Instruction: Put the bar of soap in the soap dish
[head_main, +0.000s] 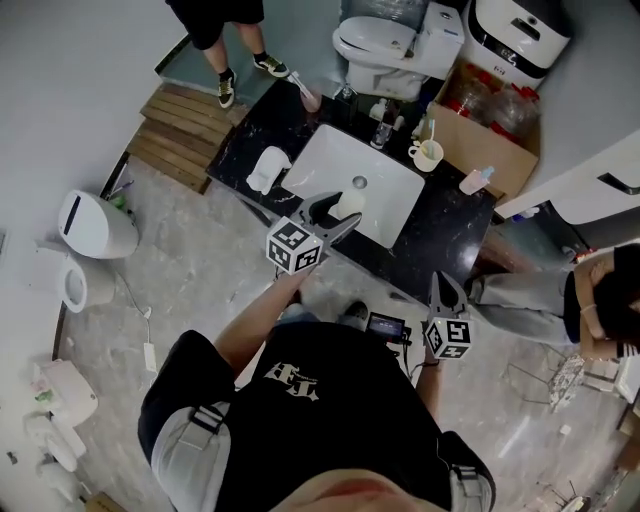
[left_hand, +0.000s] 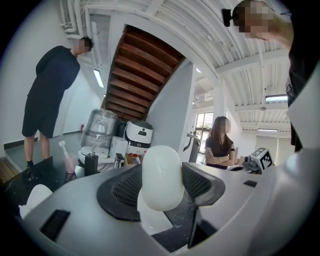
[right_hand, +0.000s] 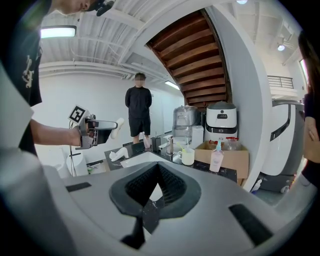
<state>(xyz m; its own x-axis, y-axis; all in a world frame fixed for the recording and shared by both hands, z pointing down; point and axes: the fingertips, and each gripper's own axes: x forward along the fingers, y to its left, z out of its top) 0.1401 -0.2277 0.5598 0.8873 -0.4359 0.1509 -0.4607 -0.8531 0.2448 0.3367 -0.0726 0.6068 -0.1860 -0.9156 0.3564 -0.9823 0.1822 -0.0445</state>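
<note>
The bar of soap (left_hand: 161, 177) is a smooth white oval, pinched upright between the jaws of my left gripper (head_main: 338, 213), which grip it at its sides. In the head view I hold it in the air over the near edge of the sink basin (head_main: 330, 160). My right gripper (head_main: 441, 282) hangs low at about 5 o'clock from the left one. Its jaws are closed together with nothing between them.

I judge this to be the carry step: the soap is lifted but not yet placed. A pale, rounded white object (head_main: 268, 168) lies on the black counter (head_main: 455, 215) at about 10 o'clock from the soap, just beside the basin's left edge. I take it for the soap dish, though I cannot tell its shape for certain. The next move calls for swinging the left gripper over it, lowering until the soap rests in the hollow, and only then parting the jaws. The bar looks slick, so a gentle release matters.

The basin is bare apart from its drain. A cream mug (head_main: 427, 155) at 1 o'clock holds what look like toothbrushes, and a pink cup (head_main: 311, 99) at 11 o'clock holds one brush. A cardboard box (head_main: 470, 135) beyond the counter holds bottles.
</note>
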